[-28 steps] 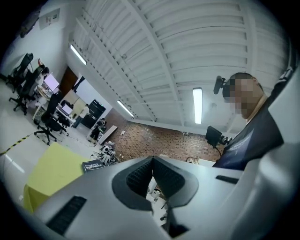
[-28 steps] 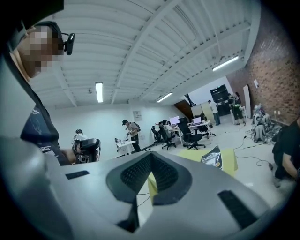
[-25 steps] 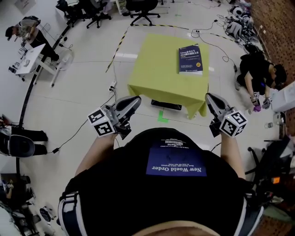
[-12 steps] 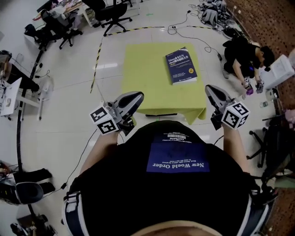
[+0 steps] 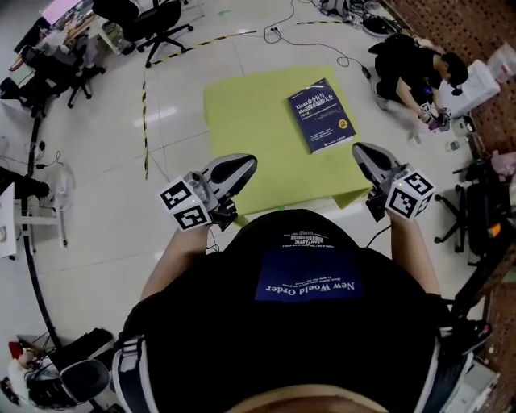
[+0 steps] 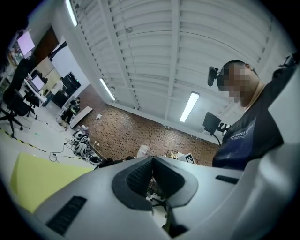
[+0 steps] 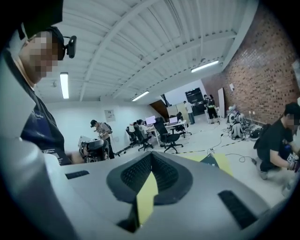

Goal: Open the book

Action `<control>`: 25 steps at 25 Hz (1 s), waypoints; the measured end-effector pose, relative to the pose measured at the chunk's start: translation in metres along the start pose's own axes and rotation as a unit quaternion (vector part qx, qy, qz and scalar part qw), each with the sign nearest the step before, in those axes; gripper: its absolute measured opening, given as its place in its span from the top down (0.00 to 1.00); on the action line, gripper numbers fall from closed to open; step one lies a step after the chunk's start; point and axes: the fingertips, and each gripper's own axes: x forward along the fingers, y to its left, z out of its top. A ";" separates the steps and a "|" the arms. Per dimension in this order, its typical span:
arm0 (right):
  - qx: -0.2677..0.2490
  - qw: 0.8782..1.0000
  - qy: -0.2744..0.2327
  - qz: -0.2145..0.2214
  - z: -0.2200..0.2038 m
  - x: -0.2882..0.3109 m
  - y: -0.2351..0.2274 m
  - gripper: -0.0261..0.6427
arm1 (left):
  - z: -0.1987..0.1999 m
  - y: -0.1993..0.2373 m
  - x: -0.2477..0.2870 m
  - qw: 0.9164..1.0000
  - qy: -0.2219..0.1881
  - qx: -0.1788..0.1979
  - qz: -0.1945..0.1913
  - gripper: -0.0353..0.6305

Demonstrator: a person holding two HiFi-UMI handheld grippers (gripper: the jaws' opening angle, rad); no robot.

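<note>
Book (image 5: pixel 322 114) – dark blue, closed, front cover up – is seen lying flat on the yellow-green tabletop (image 5: pixel 242 105). It lies ahead of both pairs of fingers and well apart from them, nearer to the right gripper (image 5: pixel 359 151) than to the left gripper (image 5: pixel 248 163). It is touched by neither.

Both grippers are held up in front of the black shirt (image 5: pixel 306 339) of the person holding them. The left one is over the near edge of the tabletop and the right one is over its near right corner.

In the left gripper view the fingers (image 6: pixel 136 177) are seen brought together, the dark ribbed pads meeting at the tips with nothing caught between them. A slice of the tabletop is seen to the left of them and a brick wall (image 6: pixel 136 133) beyond them.

In the right gripper view the fingers (image 7: pixel 136 174) are likewise closed tip to tip, and nothing is gripped. Through the slit behind the tips a narrow strip is seen, of the same yellow-green as the tabletop. Past these fingers, to their right, a dark corner of the book is visible on the cloth.

Beyond the right fingers, off the tabletop, another person (image 5: pixel 411 64) is seen crouched on the floor (image 5: pixel 105 185) – office chairs (image 5: pixel 157 20) are seen far beyond the left fingers.
</note>
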 end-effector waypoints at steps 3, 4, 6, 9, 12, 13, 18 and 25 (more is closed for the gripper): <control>0.010 1.000 0.016 -0.004 0.028 0.086 -0.019 0.98 | 0.044 0.076 -0.013 1.000 -0.004 -0.014 -0.003 0.94; 0.012 1.000 0.017 -0.002 0.034 0.100 -0.048 0.98 | 0.045 0.098 0.006 1.000 -0.005 -0.017 0.001 0.94; 0.017 0.999 0.020 0.017 0.046 0.122 -0.137 0.98 | 0.034 0.152 0.073 0.999 -0.003 -0.028 0.022 0.94; 0.020 0.997 0.025 0.073 0.059 0.155 -0.306 0.91 | 0.004 0.243 0.213 0.997 0.003 -0.036 0.067 0.94; 0.011 0.994 0.028 0.106 0.053 0.170 -0.417 0.90 | -0.014 0.294 0.308 0.996 0.001 -0.016 0.084 0.94; 0.010 0.993 0.031 0.116 0.049 0.174 -0.435 0.90 | -0.016 0.299 0.320 0.996 -0.005 -0.009 0.093 0.94; 0.004 0.990 0.026 0.141 0.055 0.192 -0.493 0.87 | -0.022 0.310 0.342 0.988 -0.017 -0.012 0.151 0.94; 0.051 0.991 0.072 0.103 0.004 0.216 -0.586 0.76 | -0.044 0.327 0.395 0.986 0.012 -0.054 0.159 0.94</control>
